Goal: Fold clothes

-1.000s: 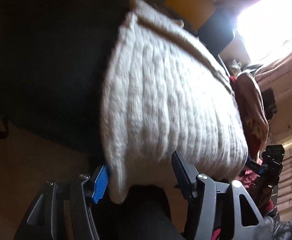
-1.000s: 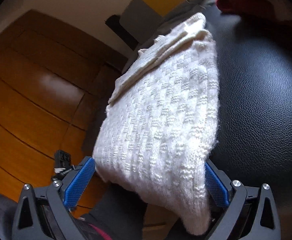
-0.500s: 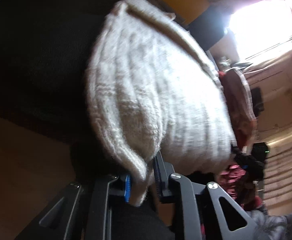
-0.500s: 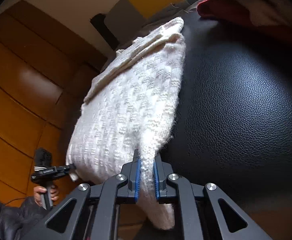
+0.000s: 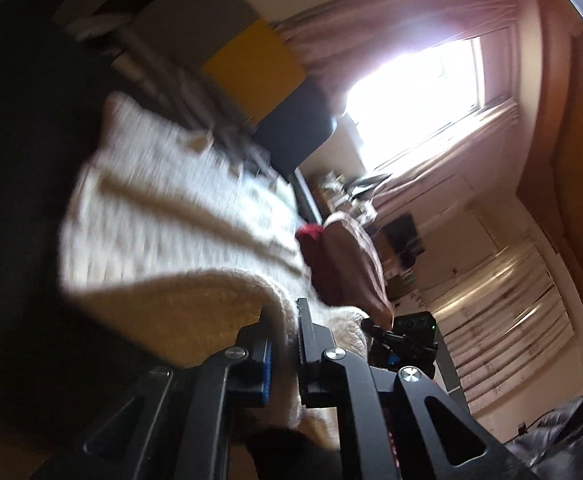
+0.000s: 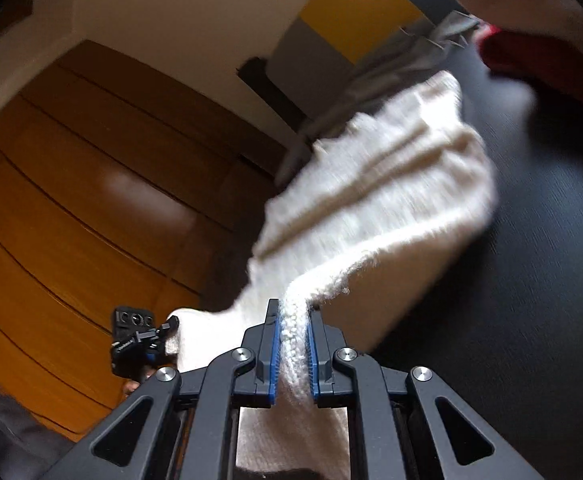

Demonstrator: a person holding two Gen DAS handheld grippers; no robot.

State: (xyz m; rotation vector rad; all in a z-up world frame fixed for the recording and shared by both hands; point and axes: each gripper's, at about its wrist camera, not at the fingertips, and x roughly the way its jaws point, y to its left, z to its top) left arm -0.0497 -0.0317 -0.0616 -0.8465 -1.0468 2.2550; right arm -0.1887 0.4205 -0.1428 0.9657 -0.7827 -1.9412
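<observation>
A cream knitted sweater (image 5: 163, 232) lies partly on a black leather surface (image 6: 531, 280), with its near edge lifted. My left gripper (image 5: 285, 336) is shut on the near hem at one corner. My right gripper (image 6: 293, 336) is shut on the near hem at the other corner; the sweater (image 6: 375, 200) rises from the jaws and folds away toward its far end. Each gripper shows in the other's view, the right one (image 5: 407, 336) beside the sweater's edge and the left one (image 6: 139, 340) at the sweater's far corner. Both views are motion-blurred.
A red garment (image 5: 311, 248) and a tan garment (image 5: 355, 256) lie heaped at the far side, also in the right wrist view (image 6: 539, 56). A grey cloth (image 6: 383, 80) lies beyond the sweater. Wooden wardrobe panels (image 6: 71, 200), a yellow-grey wall panel and a bright window (image 5: 415, 96) stand behind.
Both grippers went from open around the hem to shut on it, then lifted the near edge up off the black surface and carried it toward the far end.
</observation>
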